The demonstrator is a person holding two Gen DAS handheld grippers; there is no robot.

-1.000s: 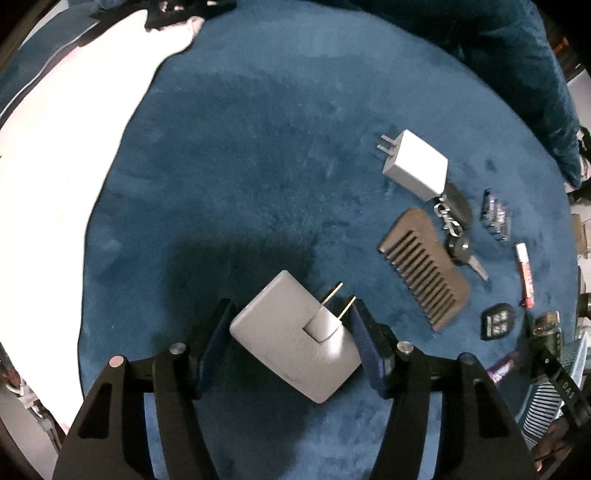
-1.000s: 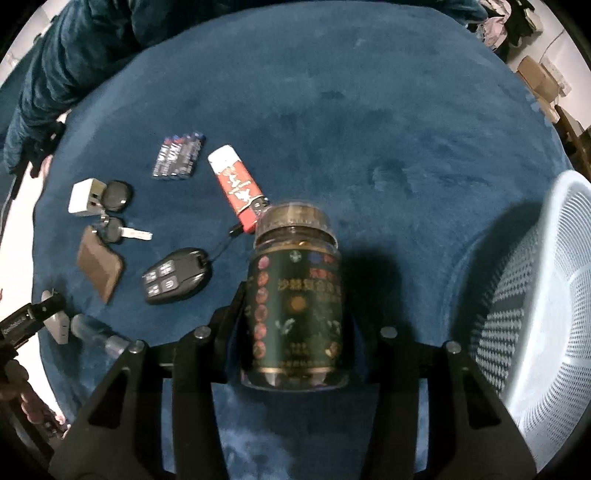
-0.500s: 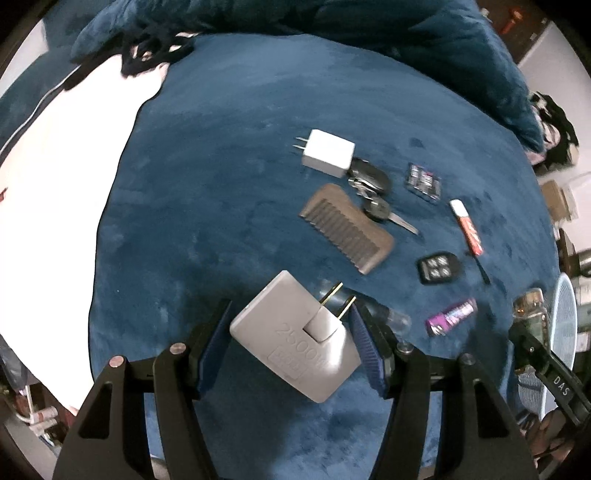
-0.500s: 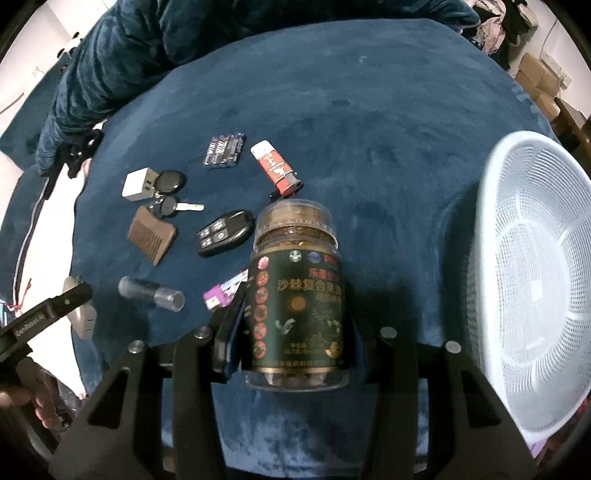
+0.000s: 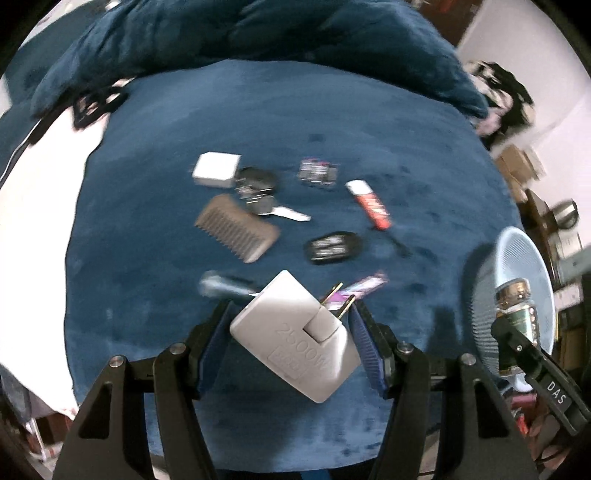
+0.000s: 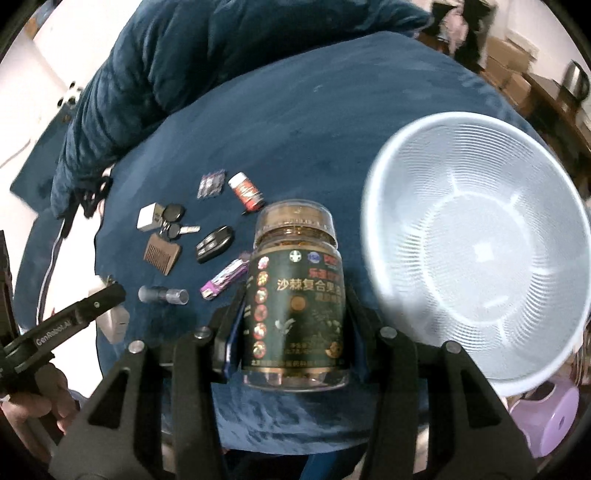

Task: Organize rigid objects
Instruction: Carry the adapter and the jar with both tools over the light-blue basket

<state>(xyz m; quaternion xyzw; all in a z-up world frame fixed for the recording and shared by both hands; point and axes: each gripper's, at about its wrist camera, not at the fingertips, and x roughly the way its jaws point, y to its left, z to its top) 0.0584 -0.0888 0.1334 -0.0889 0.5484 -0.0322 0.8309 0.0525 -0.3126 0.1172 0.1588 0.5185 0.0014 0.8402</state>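
My left gripper (image 5: 290,332) is shut on a white plug adapter (image 5: 295,339), prongs pointing up and to the right, held above the blue cloth. My right gripper (image 6: 295,310) is shut on a dark green jar (image 6: 297,295) with a clear lid, held just left of the white mesh basket (image 6: 476,236). In the left wrist view the jar (image 5: 517,310) and basket (image 5: 524,288) show at the right edge. On the cloth lie a small white charger (image 5: 216,170), keys (image 5: 266,201), a wooden comb (image 5: 236,229), a car key fob (image 5: 332,247), a red lighter (image 5: 369,203), batteries (image 5: 317,171), a purple wrapper (image 6: 223,282) and a clear tube (image 6: 164,295).
The round table wears a blue plush cloth (image 5: 166,110), with a blue quilt (image 5: 258,33) bunched along its far side. A lilac stool (image 6: 546,421) stands under the basket. Boxes and a kettle (image 6: 576,79) sit at the far right. A hand (image 6: 33,398) grips the left tool.
Both grippers have risen and swung right with their loads. The basket has come fully into the right wrist view; the table objects have shrunk and slid left.
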